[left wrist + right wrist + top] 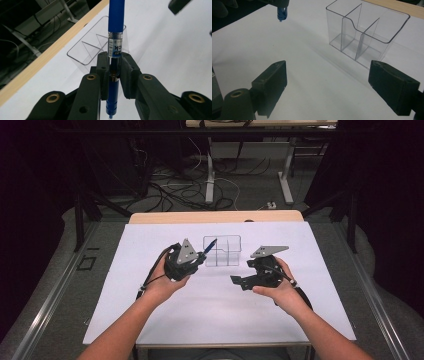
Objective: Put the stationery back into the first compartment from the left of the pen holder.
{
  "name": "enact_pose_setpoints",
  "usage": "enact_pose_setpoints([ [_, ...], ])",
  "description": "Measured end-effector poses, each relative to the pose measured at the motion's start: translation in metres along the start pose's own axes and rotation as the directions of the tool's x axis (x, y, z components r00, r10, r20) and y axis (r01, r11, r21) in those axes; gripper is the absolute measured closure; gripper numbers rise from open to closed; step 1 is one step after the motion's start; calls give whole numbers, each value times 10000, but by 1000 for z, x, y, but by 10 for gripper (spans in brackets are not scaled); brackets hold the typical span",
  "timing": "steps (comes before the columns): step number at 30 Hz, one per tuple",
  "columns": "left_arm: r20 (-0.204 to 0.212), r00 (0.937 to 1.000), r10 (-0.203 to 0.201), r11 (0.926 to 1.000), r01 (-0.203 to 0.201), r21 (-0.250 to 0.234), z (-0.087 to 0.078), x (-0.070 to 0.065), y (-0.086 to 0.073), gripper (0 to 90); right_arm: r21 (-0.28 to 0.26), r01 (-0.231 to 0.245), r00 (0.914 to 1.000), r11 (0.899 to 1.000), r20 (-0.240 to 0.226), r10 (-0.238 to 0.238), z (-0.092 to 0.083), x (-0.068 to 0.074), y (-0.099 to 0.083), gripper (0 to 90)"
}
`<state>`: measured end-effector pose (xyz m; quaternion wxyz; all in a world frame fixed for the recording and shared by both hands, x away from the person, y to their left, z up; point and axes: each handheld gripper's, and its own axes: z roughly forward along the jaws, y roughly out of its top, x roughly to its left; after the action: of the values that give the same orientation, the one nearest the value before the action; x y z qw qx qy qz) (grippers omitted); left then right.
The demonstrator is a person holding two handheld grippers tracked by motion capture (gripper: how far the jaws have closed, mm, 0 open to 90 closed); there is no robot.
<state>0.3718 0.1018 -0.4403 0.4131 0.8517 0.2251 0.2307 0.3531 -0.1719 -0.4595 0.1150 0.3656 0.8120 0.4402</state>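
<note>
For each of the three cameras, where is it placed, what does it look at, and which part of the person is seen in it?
High view: above the person's side, looking forward and down on the white table; both forearms, left gripper and right gripper show.
Left gripper view: rides on the left gripper, looking along its jaws shut on the blue pen.
Right gripper view: rides on the right gripper, looking between its open jaws across the table.
All three share the clear organizer.

My left tool point(115, 65) clamped on blue pen point(115, 27); clear divided holder point(93, 46) just beyond, on white table point(170, 47).
</note>
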Motion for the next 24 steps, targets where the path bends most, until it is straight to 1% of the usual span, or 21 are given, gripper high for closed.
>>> enact_pose_setpoints([
  [1, 108, 9994, -328, 9994, 329, -117, 0, 3, 1, 795, -66, -40, 10000, 10000, 11, 40, 0, 0, -1, 149],
  [2, 153, 9980, -612, 9979, 615, -201, 1, 5, 1, 795, 67, -44, 10000, 10000, 17, 44, -2, -1, -1, 148],
  [3, 183, 9961, -859, 9955, 865, -383, 1, 7, 1, 795, -75, -114, 9999, 9999, 71, 114, -2, -1, -3, 147],
  [4, 275, 9940, -1060, 9934, 1070, -420, 2, 10, 2, 795, -99, -144, 9998, 9998, 97, 145, -2, -2, -4, 144],
  [6, 319, 9889, -1453, 9866, 1473, -700, 3, 14, 3, 795, -154, -178, 9997, 9997, 160, 180, -3, -3, -6, 127],
  [7, 310, 9863, -1619, 9822, 1641, -917, 4, 16, 3, 795, -201, -196, 9995, 9996, 225, 200, -4, -3, -7, 117],
  [9, 337, 9811, -1906, 9737, 1933, -1210, 4, 20, 5, 795, -284, -207, 9993, 9994, 316, 216, -4, -5, -10, 97],
  [10, 356, 9778, -2067, 9686, 2096, -1334, 5, 22, 5, 795, -326, -241, 9989, 9992, 395, 254, -5, -5, -11, 73],
  [11, 403, 9762, -2132, 9665, 2168, -1374, 4, 24, 6, 795, -386, -225, 9988, 9990, 419, 241, -5, -6, -12, 43],
  [12, 385, 9728, -2286, 9604, 2318, -1544, 6, 25, 7, 795, -368, -243, 9984, 9990, 507, 261, -5, -7, -13, 19],
  [13, 407, 9699, -2399, 9566, 2433, -1601, 6, 26, 7, 795, -432, -225, 9982, 9988, 539, 248, -6, -8, -14, 9],
  [14, 404, 9678, -2486, 9534, 2518, -1660, 6, 28, 8, 795, -445, -318, 9978, 9985, 568, 343, -7, -8, -14, 1],
  [16, 431, 9641, -2622, 9469, 2656, -1814, 8, 30, 10, 794, -584, -373, 9969, 9976, 673, 413, -8, -9, -16, 0],
  [18, 467, 9588, -2801, 9395, 2837, -1919, 9, 33, 11, 795, -657, -234, 9960, 9976, 846, 289, -9, -10, -18, 0],
  [19, 477, 9553, -2918, 9342, 2953, -2001, 10, 34, 13, 795, -659, -191, 9955, 9976, 909, 251, -10, -10, -19, 0],
  [21, 547, 9498, -3079, 9267, 3124, -2088, 12, 36, 15, 795, -763, -66, 9951, 9971, 982, 141, -11, -11, -22, 0],
  [24, 632, 9414, -3312, 9147, 3368, -2231, 16, 38, 19, 795, -961, -25, 9908, 9954, 1344, 154, -13, -12, -25, 0],
])
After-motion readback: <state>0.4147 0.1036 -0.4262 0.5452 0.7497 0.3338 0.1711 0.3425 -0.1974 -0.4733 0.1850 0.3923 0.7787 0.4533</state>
